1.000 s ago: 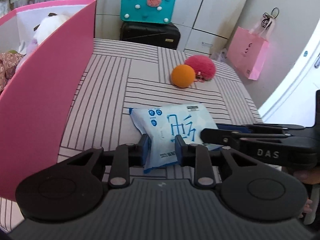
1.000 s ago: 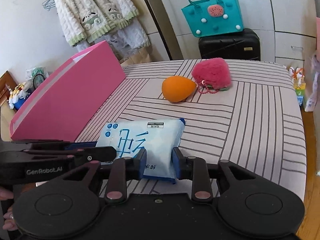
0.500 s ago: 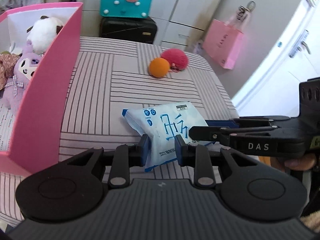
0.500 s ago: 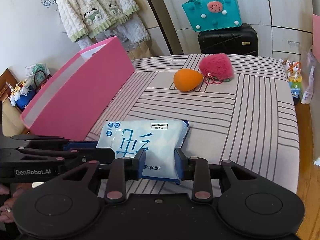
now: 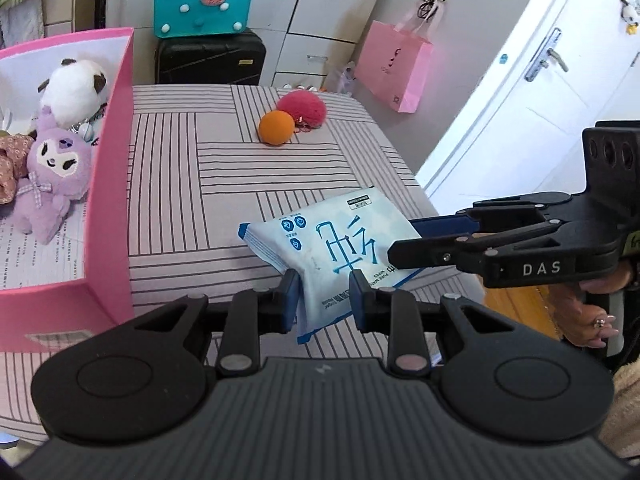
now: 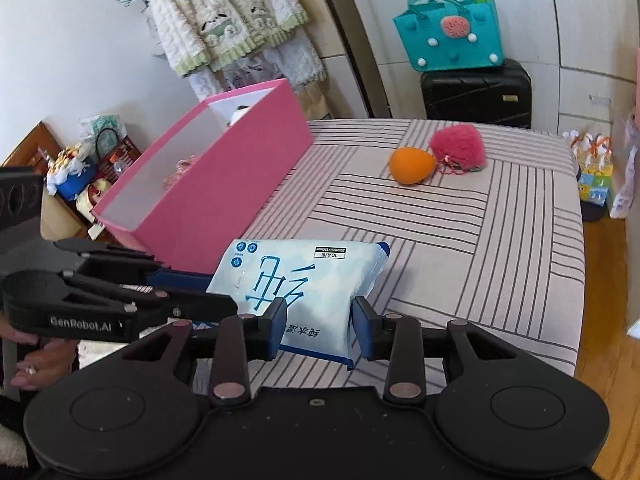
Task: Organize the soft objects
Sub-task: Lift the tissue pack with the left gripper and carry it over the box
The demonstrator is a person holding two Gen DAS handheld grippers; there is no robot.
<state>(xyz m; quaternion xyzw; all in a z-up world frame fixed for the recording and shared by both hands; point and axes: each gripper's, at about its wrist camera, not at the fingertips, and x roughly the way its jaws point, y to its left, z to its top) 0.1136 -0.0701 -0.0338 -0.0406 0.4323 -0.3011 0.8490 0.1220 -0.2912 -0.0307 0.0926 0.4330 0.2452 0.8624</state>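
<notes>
Both grippers hold one light blue wet-wipes pack (image 5: 332, 248) in the air above the striped table (image 5: 208, 168). My left gripper (image 5: 325, 299) is shut on its near edge. My right gripper (image 6: 319, 326) is shut on its other edge, and the pack shows there too (image 6: 304, 280). The right gripper also shows from the side in the left wrist view (image 5: 408, 246). An orange ball (image 5: 276, 127) and a pink fluffy pouch (image 5: 302, 108) lie at the far side of the table. The pink box (image 5: 108, 200) at the left holds plush toys (image 5: 56, 184).
A teal bag (image 5: 204, 0) sits on a black suitcase (image 5: 210, 58) behind the table. A pink paper bag (image 5: 394, 64) hangs on the wall at the right, beside a white door (image 5: 540, 92). Knitted clothes (image 6: 224, 12) hang behind the box.
Both grippers have lifted the wipes pack higher off the table and pulled back; the view now looks down into the pink box.
</notes>
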